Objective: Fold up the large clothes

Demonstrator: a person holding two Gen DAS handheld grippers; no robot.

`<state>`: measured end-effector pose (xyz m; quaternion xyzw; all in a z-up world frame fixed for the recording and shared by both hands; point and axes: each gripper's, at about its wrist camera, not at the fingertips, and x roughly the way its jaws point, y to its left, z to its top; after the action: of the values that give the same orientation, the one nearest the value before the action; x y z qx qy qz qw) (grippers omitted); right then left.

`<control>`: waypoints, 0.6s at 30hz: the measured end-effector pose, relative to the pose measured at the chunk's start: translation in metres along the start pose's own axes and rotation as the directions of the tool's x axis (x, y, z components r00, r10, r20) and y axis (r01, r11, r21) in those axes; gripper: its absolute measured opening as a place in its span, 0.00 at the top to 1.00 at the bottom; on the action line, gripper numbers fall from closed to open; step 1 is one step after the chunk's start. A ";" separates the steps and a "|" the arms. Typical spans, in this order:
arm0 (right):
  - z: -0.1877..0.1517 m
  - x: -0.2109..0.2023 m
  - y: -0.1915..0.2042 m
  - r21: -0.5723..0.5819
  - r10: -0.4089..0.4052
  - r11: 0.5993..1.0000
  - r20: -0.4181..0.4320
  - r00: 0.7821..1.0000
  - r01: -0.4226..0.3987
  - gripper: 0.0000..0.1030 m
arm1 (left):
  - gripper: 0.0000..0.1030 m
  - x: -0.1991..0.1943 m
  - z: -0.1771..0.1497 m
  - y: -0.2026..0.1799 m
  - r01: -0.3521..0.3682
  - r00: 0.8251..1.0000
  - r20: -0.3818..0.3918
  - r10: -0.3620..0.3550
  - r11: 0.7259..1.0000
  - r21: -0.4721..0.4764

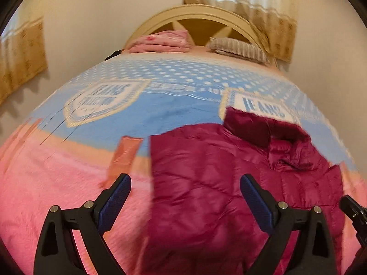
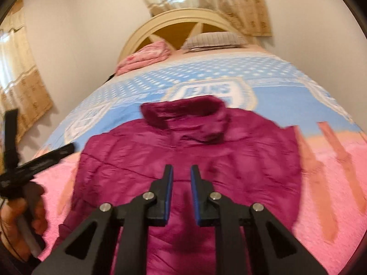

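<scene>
Looking down both wrist cameras, I see the magenta puffer jacket (image 2: 183,142) lying flat on the bed (image 1: 57,183), near its foot edge, with the collar (image 2: 183,112) pointing toward the headboard (image 2: 183,16). The jacket spans the pink band of the blanket, and its collar reaches onto the blue part. My left gripper (image 1: 185,197) hangs above the jacket's left edge with its fingers spread wide and nothing between them. My right gripper (image 2: 181,178) sits over the middle of the jacket, its fingers drawn close with only a narrow gap; no cloth shows between the pads, so I read it as nearly clenched on nothing. At the head edge of the bed lie a folded pink quilt (image 2: 144,57) and a striped pillow (image 2: 213,39), well apart from the jacket.
</scene>
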<state>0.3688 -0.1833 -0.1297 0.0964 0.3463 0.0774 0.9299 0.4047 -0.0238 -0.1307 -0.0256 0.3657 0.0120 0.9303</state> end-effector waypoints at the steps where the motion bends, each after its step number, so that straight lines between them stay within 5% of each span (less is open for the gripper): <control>1: 0.000 0.010 0.004 -0.010 0.007 1.000 -0.020 1.000 -0.007 0.82 | 0.07 0.015 -0.005 -0.008 -0.045 0.999 -0.014 0.046 0.998 0.040; 5: -0.018 0.042 0.001 -0.035 -0.047 0.998 -0.081 0.996 0.044 0.82 | 0.06 0.065 -0.030 -0.007 -0.125 0.983 -0.123 0.134 0.989 0.080; 9: -0.038 0.060 -0.006 -0.049 -0.061 0.997 -0.104 0.993 0.056 0.85 | 0.06 0.082 -0.046 0.007 -0.061 0.985 -0.160 0.066 0.998 0.034; 18: -0.051 0.070 -0.018 -0.024 -0.058 0.998 -0.117 0.991 0.055 0.90 | 0.01 0.090 -0.050 0.010 -0.058 0.981 -0.187 0.059 0.998 0.008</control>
<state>0.3888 -0.1794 -0.2160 0.0719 0.4024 0.0601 0.9107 0.4366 -0.0163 -0.2291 -0.0146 0.4522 0.0363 0.8911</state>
